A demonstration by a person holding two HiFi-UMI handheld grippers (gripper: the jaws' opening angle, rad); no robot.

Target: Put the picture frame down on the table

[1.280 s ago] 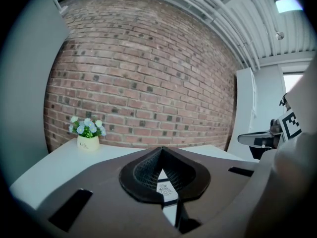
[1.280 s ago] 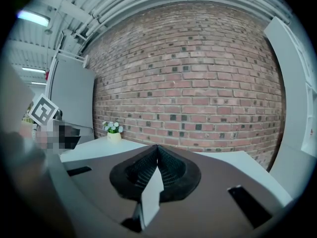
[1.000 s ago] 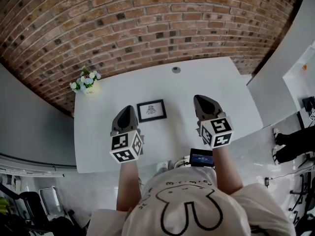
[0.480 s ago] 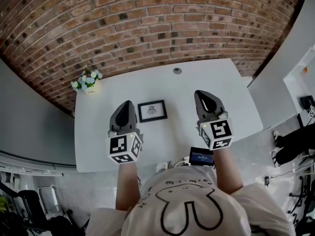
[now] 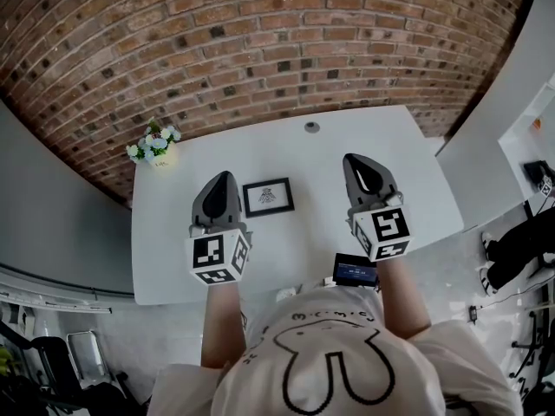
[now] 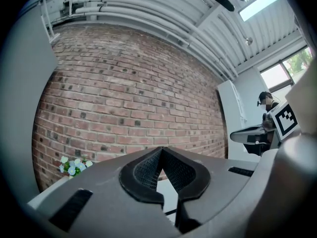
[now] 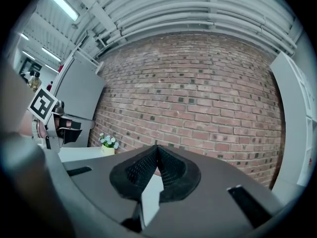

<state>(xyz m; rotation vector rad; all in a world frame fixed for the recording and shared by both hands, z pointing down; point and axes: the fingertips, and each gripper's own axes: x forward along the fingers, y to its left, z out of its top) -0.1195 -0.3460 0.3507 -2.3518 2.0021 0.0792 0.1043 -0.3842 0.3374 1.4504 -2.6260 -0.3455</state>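
Picture frame: the picture frame (image 5: 267,196) sits on the white worktop (image 5: 373,137), about midway between the left and right edges and a little nearer the near edge than the far one. It looks to lie flat, face up.
Which way it points: its long axis runs roughly left to right across the worktop, slightly skewed. The top of the print seems to face the far edge and the brick wall (image 5: 260,42).
Left hand-held gripper (image 5: 223,177): jaws pressed together, nothing between them, held above the worktop just left of the frame.
Right hand-held gripper (image 5: 355,159): jaws likewise together and empty, well apart from the frame on its right.
Other things: flowers (image 5: 154,145) at the far left corner, clear of both hands.
What could go wrong: the task looks done, so the main risk is the left tool swinging inward or dipping and skidding the frame.
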